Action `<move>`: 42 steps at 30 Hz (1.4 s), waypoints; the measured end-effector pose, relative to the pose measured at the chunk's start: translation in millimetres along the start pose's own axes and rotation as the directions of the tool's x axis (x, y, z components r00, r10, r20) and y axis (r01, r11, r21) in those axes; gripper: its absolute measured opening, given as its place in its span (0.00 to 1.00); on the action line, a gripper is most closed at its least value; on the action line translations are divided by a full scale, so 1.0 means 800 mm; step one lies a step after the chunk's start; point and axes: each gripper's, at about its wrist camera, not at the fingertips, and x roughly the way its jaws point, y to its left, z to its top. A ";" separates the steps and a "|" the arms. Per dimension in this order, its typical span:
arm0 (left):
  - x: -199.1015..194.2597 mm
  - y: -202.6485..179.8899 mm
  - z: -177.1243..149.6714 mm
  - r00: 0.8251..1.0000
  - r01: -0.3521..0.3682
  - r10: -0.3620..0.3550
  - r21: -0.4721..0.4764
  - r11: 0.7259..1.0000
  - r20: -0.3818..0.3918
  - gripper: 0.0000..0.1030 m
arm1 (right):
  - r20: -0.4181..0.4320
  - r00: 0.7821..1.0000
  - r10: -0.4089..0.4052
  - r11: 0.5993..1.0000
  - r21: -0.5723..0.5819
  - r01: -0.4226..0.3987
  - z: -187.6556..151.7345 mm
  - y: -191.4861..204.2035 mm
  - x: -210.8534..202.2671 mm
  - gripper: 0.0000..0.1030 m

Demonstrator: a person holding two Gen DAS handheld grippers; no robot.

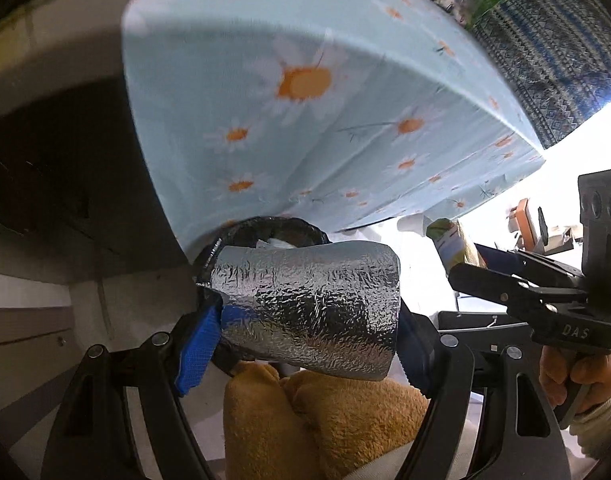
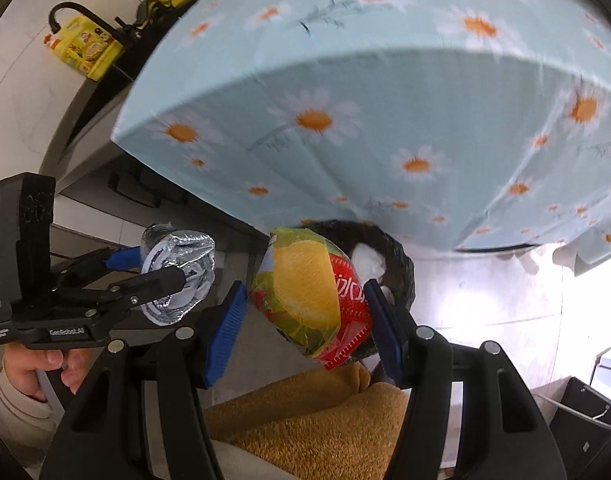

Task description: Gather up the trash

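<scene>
My left gripper [image 1: 305, 340] is shut on a crumpled silver foil wrapper [image 1: 305, 308], held crosswise between its blue pads [image 1: 197, 356]. Just beyond it, under the table's edge, stands a bin lined with a black bag [image 1: 273, 226]. My right gripper [image 2: 305, 320] is shut on a colourful snack packet [image 2: 309, 300], yellow, red and green. It hangs over the black-bagged bin [image 2: 397, 252], which has white paper [image 2: 367, 260] in it. Each view shows the other tool: the right gripper [image 1: 465, 260] with its packet [image 1: 451, 240], and the left gripper [image 2: 165, 270] with the foil wrapper [image 2: 177, 276].
A table under a light blue daisy cloth [image 2: 345, 128] overhangs the bin from behind. Orange fleece fabric [image 2: 305, 428] lies close below both grippers. A yellow jug [image 2: 85, 48] stands at the far left and a dark box [image 2: 581, 420] at the lower right. A hand [image 1: 565, 376] holds the right tool.
</scene>
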 end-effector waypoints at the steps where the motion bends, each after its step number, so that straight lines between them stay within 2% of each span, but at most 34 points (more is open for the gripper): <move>1: 0.003 -0.001 0.001 1.000 0.002 -0.002 0.000 1.000 -0.002 0.73 | -0.004 1.000 0.002 1.000 0.004 -0.002 0.001 -0.002 0.003 0.59; 5: 0.019 0.001 0.008 1.000 0.011 -0.011 -0.007 1.000 -0.006 0.73 | -0.022 1.000 0.004 1.000 0.008 -0.004 0.001 -0.006 0.014 0.59; 8: 0.031 0.003 0.014 1.000 0.017 -0.018 -0.021 1.000 -0.015 0.77 | -0.035 0.999 0.020 1.000 0.015 -0.020 0.001 -0.011 0.023 0.60; 10: 0.042 0.005 0.018 0.999 0.016 -0.017 -0.022 1.000 -0.036 0.88 | -0.046 0.998 0.036 0.999 0.024 -0.035 0.003 -0.014 0.030 0.68; 11: 0.044 0.005 0.019 0.999 0.014 -0.015 -0.023 1.000 -0.036 0.89 | -0.043 0.998 0.035 0.999 0.030 -0.034 0.003 -0.016 0.032 0.74; 20: 0.051 0.019 0.021 0.999 -0.021 0.018 -0.071 0.997 -0.044 0.89 | -0.049 0.998 0.036 0.997 0.071 -0.033 0.002 -0.040 0.037 0.74; 25: 0.048 0.012 0.018 0.998 -0.039 0.035 -0.070 0.997 -0.050 0.89 | -0.037 0.999 0.034 0.996 0.078 -0.031 -0.001 -0.048 0.024 0.74; 29: 0.031 -0.011 0.018 0.998 -0.046 0.044 -0.044 0.998 -0.045 0.89 | -0.030 0.999 0.043 0.996 0.080 -0.040 0.000 -0.054 0.009 0.74; 36: -0.033 -0.061 0.024 0.996 -0.074 0.075 -0.022 0.997 0.057 0.89 | 0.034 0.997 0.064 0.998 0.011 -0.064 0.005 -0.053 -0.051 0.75; 42: -0.087 -0.093 0.029 0.974 -0.125 0.127 -0.019 0.992 0.185 0.89 | 0.120 0.991 0.052 0.997 -0.070 -0.044 0.007 -0.057 -0.105 0.78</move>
